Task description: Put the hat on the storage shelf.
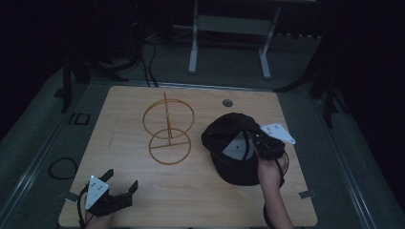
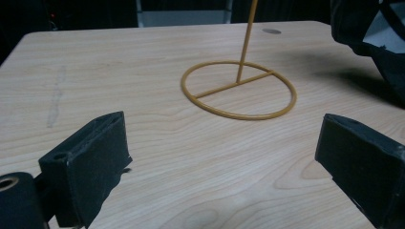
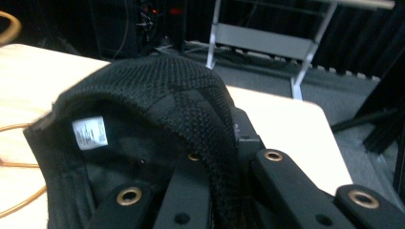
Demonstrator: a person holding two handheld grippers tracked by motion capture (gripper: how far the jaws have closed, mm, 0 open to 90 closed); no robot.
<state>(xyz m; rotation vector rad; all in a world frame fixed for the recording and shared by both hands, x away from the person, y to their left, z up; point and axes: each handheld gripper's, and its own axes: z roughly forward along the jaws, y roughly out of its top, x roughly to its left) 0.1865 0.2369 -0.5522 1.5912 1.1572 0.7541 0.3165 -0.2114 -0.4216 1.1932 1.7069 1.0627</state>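
A black mesh cap [image 1: 224, 128] is held inside-up over the right half of the wooden table [image 1: 200, 195]. My right gripper [image 1: 257, 144] is shut on its rear strap; in the right gripper view the woven strap [image 3: 210, 129] runs between the jaws of the gripper [image 3: 229, 176], and a white label [image 3: 89, 132] shows inside the cap [image 3: 153, 90]. A gold wire stand [image 1: 167, 121] with two rings stands at the table's middle. My left gripper [image 1: 122, 180] rests open at the near left corner. The left gripper [image 2: 224, 143] faces the stand [image 2: 240, 71], with the cap [image 2: 387, 57] at the far right.
A round grommet hole [image 1: 228, 102] sits near the table's far edge. Beyond the table stands a white-legged frame [image 1: 193, 47] on grey floor. Cables [image 1: 62, 168] lie on the floor at the left. Bare wood lies between my left gripper and the stand.
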